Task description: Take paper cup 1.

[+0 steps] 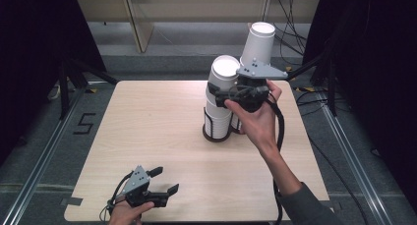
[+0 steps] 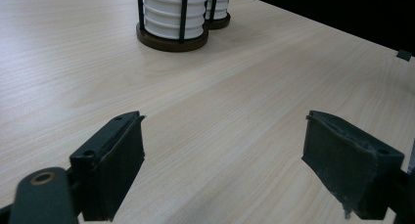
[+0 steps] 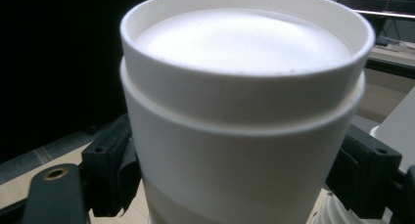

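Pale wooden table (image 1: 147,136): right gripper (image 1: 244,93), upper centre, pinches an inverted white paper cup (image 1: 257,43), tilted, above and beside the white cup stack in its black wire holder (image 1: 219,107). Left gripper (image 1: 157,185), lower left, rests spread and empty, well apart.

light wood table (image 1: 147,136) on grey floor (image 1: 39,136); black curtains (image 1: 29,38) both sides; beige shelving (image 1: 142,18) behind; cables (image 1: 290,33) far right; floor tape mark (image 1: 84,123).

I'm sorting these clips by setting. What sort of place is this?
Probably a lab or test bay for recording handling demos: a bare wooden table between dark curtains, floor rails and loose cables, with hand-held grippers working stacked paper cups.
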A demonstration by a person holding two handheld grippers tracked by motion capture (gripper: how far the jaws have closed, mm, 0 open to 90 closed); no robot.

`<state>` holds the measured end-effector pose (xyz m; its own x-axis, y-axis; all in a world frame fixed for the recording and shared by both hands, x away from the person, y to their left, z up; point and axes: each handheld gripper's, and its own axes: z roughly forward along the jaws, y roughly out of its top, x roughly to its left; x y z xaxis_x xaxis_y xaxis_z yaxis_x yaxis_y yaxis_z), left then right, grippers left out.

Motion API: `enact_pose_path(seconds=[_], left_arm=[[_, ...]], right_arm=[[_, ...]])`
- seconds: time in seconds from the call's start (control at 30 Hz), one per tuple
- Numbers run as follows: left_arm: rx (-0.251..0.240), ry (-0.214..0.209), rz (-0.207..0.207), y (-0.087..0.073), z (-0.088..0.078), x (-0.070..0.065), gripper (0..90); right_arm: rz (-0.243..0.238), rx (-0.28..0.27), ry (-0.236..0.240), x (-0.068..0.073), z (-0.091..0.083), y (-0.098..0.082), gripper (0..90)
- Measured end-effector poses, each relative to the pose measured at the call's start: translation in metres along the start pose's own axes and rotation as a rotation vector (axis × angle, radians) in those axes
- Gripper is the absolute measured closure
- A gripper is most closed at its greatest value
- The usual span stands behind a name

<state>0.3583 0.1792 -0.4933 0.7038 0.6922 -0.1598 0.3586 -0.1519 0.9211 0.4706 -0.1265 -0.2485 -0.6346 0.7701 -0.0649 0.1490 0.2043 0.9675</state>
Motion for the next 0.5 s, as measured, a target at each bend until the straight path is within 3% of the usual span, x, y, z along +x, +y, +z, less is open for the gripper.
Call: enact_pose_path(seconds=[0.1,0.2,0.23,0.5], left_arm=[[-0.001,0.001,0.000,0.000,0.000,0.000,14.4],[0.006,0.012,-0.003,0.000,-0.001,0.000,14.4],[0.006,0.013,-0.005,0.000,0.000,0.000,14.4],[0.003,0.020,-0.011,0.000,-0.001,0.001,14.4]], right_arm=[[0.014,0.014,0.051,0.007,-0.010,-0.012,18.5],[0.013,0.015,0.062,0.010,-0.012,-0.019,18.5],[-0.015,0.025,0.057,0.010,-0.013,-0.025,18.5],[0.004,0.044,0.106,0.013,-0.016,-0.051,18.6]])
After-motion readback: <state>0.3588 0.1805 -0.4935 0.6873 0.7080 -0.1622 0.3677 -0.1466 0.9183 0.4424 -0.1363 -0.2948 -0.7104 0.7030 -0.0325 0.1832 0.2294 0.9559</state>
